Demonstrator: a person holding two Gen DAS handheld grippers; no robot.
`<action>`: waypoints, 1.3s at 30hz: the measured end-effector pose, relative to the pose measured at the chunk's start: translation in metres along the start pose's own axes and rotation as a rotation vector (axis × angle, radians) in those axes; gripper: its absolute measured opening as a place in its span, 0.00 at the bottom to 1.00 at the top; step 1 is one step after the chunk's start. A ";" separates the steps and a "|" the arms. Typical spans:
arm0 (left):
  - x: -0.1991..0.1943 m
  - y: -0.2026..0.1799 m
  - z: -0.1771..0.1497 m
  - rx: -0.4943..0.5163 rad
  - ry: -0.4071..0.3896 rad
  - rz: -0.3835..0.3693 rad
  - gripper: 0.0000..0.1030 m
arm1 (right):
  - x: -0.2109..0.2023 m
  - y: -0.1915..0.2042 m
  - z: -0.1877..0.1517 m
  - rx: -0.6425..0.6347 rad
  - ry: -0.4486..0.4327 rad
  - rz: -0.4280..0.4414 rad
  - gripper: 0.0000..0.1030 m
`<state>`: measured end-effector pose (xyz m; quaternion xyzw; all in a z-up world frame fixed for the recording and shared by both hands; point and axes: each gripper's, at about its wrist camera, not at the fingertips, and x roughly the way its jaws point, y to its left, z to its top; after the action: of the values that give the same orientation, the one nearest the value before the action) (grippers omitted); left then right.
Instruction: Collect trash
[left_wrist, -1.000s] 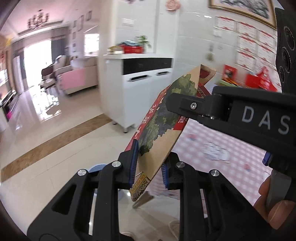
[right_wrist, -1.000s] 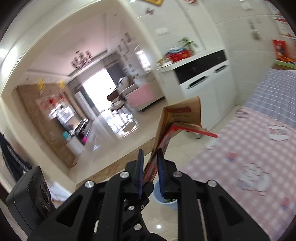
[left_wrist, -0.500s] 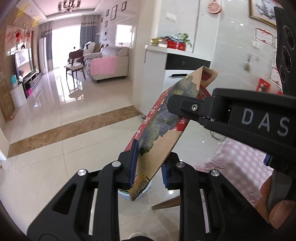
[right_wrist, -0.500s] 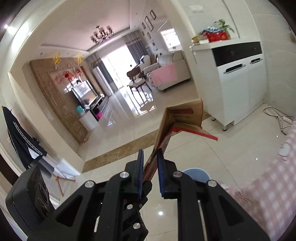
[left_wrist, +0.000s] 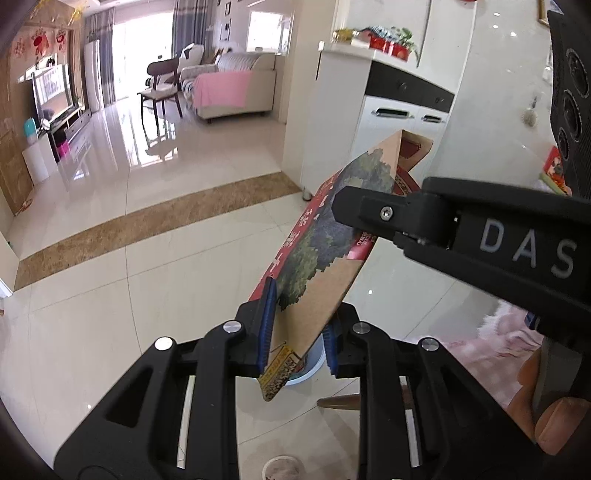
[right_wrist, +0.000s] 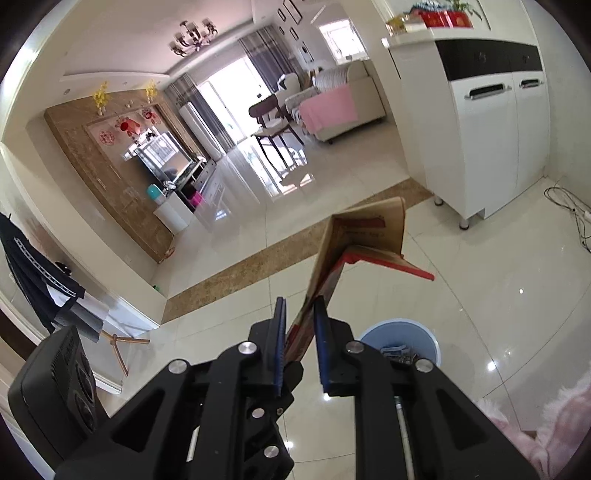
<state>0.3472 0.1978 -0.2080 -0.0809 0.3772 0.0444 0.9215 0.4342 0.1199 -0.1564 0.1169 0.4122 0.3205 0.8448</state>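
A flattened cardboard box (left_wrist: 325, 254), printed red and green, is held up in the air by both grippers. My left gripper (left_wrist: 299, 325) is shut on its lower end. My right gripper (right_wrist: 301, 332) is shut on its other part; the box (right_wrist: 354, 243) rises from between its blue pads. The right gripper also crosses the left wrist view (left_wrist: 461, 229) from the right. A light blue trash bin (right_wrist: 400, 343) with trash inside stands on the floor below the box; it is partly hidden behind the box in the left wrist view (left_wrist: 306, 369).
A white cabinet (right_wrist: 480, 122) stands at the right. A pink-checked tablecloth edge (right_wrist: 535, 424) is at the lower right. Glossy tiled floor (left_wrist: 147, 277) stretches toward a living room with a sofa (left_wrist: 232, 88). A cable (right_wrist: 569, 206) lies by the cabinet.
Both grippers have swung with the box away from the pink-checked table toward the open floor. The blue bin now lies below the box. Both grips are unchanged.
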 end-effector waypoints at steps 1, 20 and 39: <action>0.007 0.001 0.000 -0.003 0.007 0.000 0.25 | 0.006 -0.002 0.002 0.002 0.004 -0.002 0.15; 0.027 0.002 0.009 -0.066 0.056 0.116 0.79 | -0.010 -0.030 0.003 -0.053 -0.110 -0.237 0.55; -0.207 -0.063 0.004 -0.010 -0.275 0.126 0.84 | -0.283 0.020 -0.066 -0.152 -0.409 -0.337 0.73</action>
<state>0.2117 0.1318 -0.0522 -0.0550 0.2515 0.1147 0.9595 0.2458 -0.0501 -0.0132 0.0451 0.2215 0.1754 0.9582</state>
